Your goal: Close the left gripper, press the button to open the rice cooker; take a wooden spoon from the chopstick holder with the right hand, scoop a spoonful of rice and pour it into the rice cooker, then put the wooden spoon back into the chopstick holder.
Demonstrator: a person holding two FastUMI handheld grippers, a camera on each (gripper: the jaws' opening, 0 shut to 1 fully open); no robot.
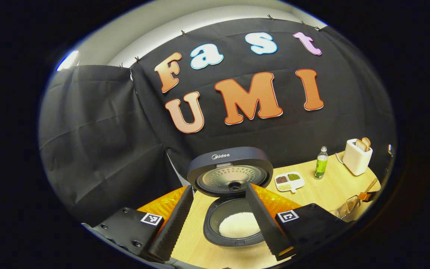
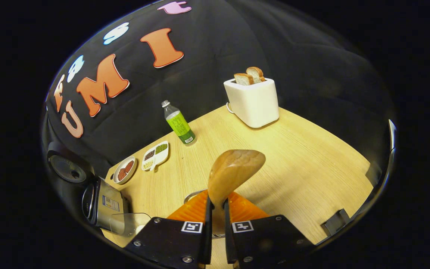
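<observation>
Tongs first, left to right. Left tongs (image 1: 218, 224): spread wide, gripping nothing, hovering just above the open rice cooker (image 1: 233, 220). Lid (image 1: 230, 171) tipped up and back, inner pot showing a pale mound of rice (image 1: 239, 225) between the two fingers. So the button step looks done.

Farther right on the tabletop (image 1: 334, 186): a small divided dish (image 1: 289, 181) of grains, a green bottle (image 1: 321, 163), a white toaster (image 1: 357, 157) with bread in its slots. Near the right rim of the left gripper view, a wire holder (image 1: 347, 207), seemingly the chopstick holder, with the other gripper at it (too small to tell more).

Right tongs (image 2: 217, 213): clamped on the wooden spoon (image 2: 233, 170), both fingers pressing the handle just below the bowl, bowl pointing up and away. Bowl looks empty. A metal rim peeking out just behind the fingers, apparently the holder.

Handling, as judgement: spoon stiff, light, smooth wood, so liable to swivel between the fingers if tilted under a load. Grip sits close to the bowl (good for control, poor for reach); a hold farther down the handle likely better for scooping. Rice loose and spillable, so bowl kept level on the way to the pot.
</observation>
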